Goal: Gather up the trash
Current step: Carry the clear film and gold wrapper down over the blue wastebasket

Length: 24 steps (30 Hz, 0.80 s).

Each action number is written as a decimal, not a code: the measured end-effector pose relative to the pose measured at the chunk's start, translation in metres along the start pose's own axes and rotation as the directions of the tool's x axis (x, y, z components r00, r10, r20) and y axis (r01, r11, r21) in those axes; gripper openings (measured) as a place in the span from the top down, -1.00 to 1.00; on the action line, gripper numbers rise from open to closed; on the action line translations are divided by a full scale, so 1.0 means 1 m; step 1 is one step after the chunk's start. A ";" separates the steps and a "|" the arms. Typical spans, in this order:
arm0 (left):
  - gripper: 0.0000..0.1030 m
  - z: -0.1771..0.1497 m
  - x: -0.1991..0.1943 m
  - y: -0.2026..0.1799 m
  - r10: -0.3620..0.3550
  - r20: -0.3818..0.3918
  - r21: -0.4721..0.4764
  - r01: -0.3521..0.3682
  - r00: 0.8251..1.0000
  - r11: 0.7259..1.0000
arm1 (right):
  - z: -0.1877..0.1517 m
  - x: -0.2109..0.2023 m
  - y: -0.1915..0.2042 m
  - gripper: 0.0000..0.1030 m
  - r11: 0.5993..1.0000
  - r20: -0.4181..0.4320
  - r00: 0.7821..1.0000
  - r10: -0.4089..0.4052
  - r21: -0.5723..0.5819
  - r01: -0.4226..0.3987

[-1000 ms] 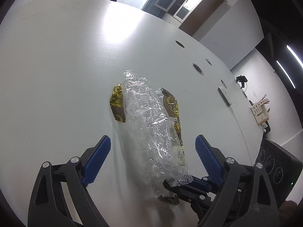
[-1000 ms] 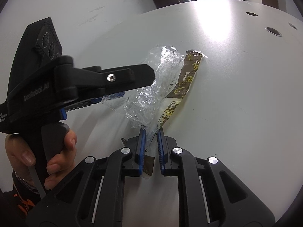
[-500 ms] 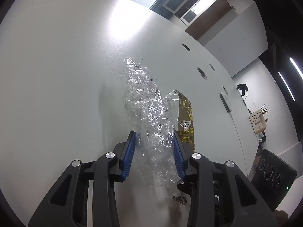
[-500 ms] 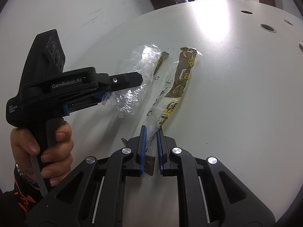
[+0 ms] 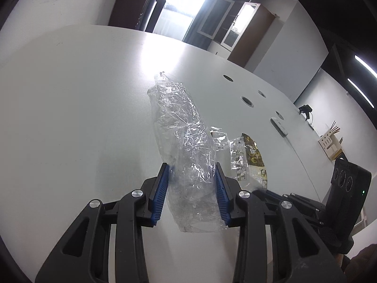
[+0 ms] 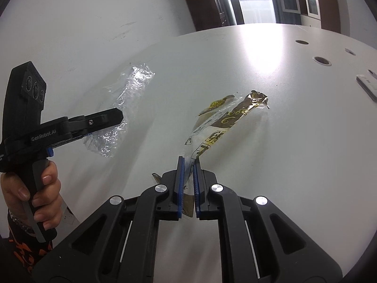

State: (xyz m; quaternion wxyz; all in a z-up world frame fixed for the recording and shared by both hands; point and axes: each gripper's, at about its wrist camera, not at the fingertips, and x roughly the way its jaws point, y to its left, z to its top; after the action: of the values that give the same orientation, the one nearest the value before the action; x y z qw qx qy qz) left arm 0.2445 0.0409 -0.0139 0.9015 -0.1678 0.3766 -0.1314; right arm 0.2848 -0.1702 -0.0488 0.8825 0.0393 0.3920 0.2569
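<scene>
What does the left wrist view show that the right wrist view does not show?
Only the left wrist view shows the wooden cabinet and the white holder with sticks. Only the right wrist view shows the person's hand on the left hand-held gripper. Both show the clear plastic bag in it, the brown wrapper in the right hand-held gripper, and the white table.

left gripper [image 5: 191, 189] closed on clear plastic bag [image 5: 186, 146], lifted apart from brown-and-gold wrapper [image 6: 219, 127]

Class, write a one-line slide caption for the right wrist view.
Right gripper pinches a brown-and-gold wrapper; left gripper holds clear plastic.
</scene>
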 end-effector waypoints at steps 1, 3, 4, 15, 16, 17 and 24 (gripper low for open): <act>0.28 -0.006 -0.010 -0.002 0.006 0.015 0.012 -0.006 1.000 1.000 | -0.004 -0.005 0.005 0.89 1.000 0.016 1.000 -0.003 -0.012 0.004; 0.28 -0.019 -0.031 -0.006 0.018 0.041 0.037 -0.019 0.999 0.999 | -0.012 -0.016 0.013 0.90 0.999 0.044 0.999 -0.004 -0.038 0.006; 0.28 -0.025 -0.040 -0.009 0.020 0.054 0.051 -0.023 0.998 0.998 | -0.020 -0.024 0.016 0.90 0.998 0.059 0.998 -0.008 -0.056 0.011; 0.28 -0.102 -0.116 -0.049 0.030 0.116 0.171 -0.050 0.993 0.984 | -0.079 -0.114 0.050 0.91 0.981 0.136 0.990 0.046 -0.194 -0.019; 0.28 -0.111 -0.120 -0.053 0.029 0.108 0.185 -0.049 0.994 0.982 | -0.086 -0.119 0.051 0.91 0.979 0.134 0.990 0.052 -0.205 -0.024; 0.28 -0.117 -0.122 -0.056 0.030 0.105 0.193 -0.050 0.994 0.980 | -0.094 -0.128 0.055 0.91 0.976 0.129 0.990 0.058 -0.214 -0.030; 0.28 -0.173 -0.132 -0.057 0.032 0.057 0.188 -0.042 0.998 0.981 | -0.155 -0.159 0.064 0.91 0.963 0.078 0.994 0.081 -0.264 -0.058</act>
State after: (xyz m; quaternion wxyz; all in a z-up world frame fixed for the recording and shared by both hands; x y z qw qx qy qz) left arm 0.0231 0.0024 -0.0213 0.9255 -0.0778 0.3411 -0.1452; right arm 0.0587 -0.2120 -0.0318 0.8868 -0.0523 0.3138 0.3352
